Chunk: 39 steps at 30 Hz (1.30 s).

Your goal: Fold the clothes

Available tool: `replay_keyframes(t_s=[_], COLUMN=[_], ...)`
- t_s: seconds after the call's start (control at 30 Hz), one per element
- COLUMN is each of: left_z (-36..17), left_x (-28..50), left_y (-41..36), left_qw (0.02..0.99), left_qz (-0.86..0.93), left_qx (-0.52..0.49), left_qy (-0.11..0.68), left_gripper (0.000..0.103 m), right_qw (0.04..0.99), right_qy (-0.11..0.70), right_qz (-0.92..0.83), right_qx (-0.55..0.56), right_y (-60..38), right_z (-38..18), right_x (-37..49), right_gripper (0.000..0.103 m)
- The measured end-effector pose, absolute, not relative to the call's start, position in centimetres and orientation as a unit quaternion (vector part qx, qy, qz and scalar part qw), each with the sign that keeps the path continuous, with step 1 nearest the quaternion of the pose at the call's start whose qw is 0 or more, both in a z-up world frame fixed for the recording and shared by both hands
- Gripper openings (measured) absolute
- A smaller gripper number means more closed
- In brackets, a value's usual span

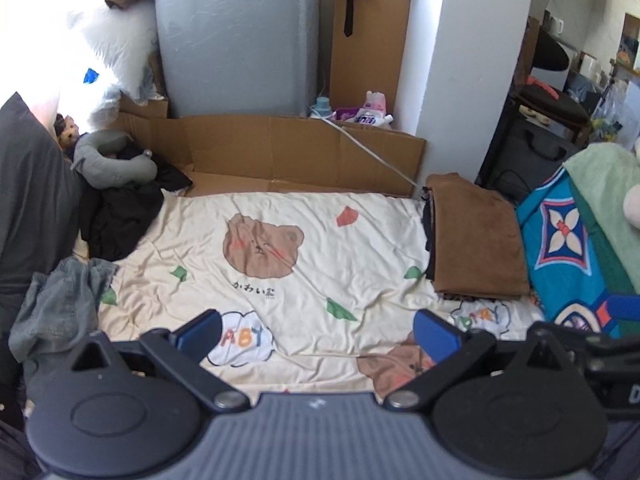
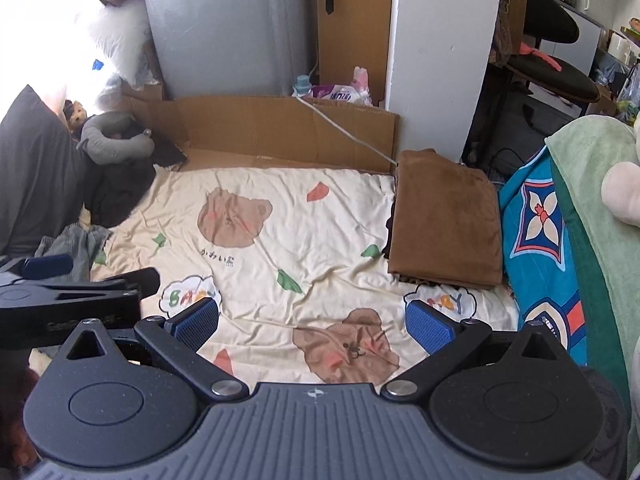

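Observation:
A folded brown garment (image 1: 478,236) (image 2: 446,220) lies on top of darker folded clothes at the right of the cream bear-print sheet (image 1: 280,280) (image 2: 280,240). A crumpled grey-green garment (image 1: 60,304) (image 2: 76,244) sits at the sheet's left edge, with a black garment (image 1: 120,216) (image 2: 120,196) behind it. My left gripper (image 1: 318,336) hovers open over the near sheet, nothing between its blue pads. My right gripper (image 2: 312,322) is open too, beside it on the right. The left gripper's body (image 2: 68,292) shows at the left of the right wrist view.
Flat cardboard (image 1: 304,152) lines the far edge before a grey fridge (image 1: 236,32). A grey neck pillow (image 1: 112,160) and dark pillow (image 1: 32,184) lie at the left. A blue patterned blanket (image 1: 568,248) and green towel (image 2: 592,184) bound the right.

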<state>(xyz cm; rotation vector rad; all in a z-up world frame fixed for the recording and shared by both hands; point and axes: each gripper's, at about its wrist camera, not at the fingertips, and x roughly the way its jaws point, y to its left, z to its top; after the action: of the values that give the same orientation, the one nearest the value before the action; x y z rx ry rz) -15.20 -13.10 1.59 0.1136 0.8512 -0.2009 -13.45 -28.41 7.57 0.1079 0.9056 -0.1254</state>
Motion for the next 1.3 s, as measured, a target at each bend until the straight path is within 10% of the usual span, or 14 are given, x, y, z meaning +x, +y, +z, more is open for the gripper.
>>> replay_keyframes(t_s=[1.3], left_z=[0.8], left_x=[-17.0], left_y=[-10.5], left_qw=[0.927], left_qz=[-0.047], left_qx=[0.020], left_qy=[0.372], left_gripper=[0.102], right_qw=[0.890], right_qy=[0.451], right_qz=[-0.035], right_qx=[0.052], right_y=[-26.6], right_z=[6.6], right_x=[-12.9], right_gripper=[0.102])
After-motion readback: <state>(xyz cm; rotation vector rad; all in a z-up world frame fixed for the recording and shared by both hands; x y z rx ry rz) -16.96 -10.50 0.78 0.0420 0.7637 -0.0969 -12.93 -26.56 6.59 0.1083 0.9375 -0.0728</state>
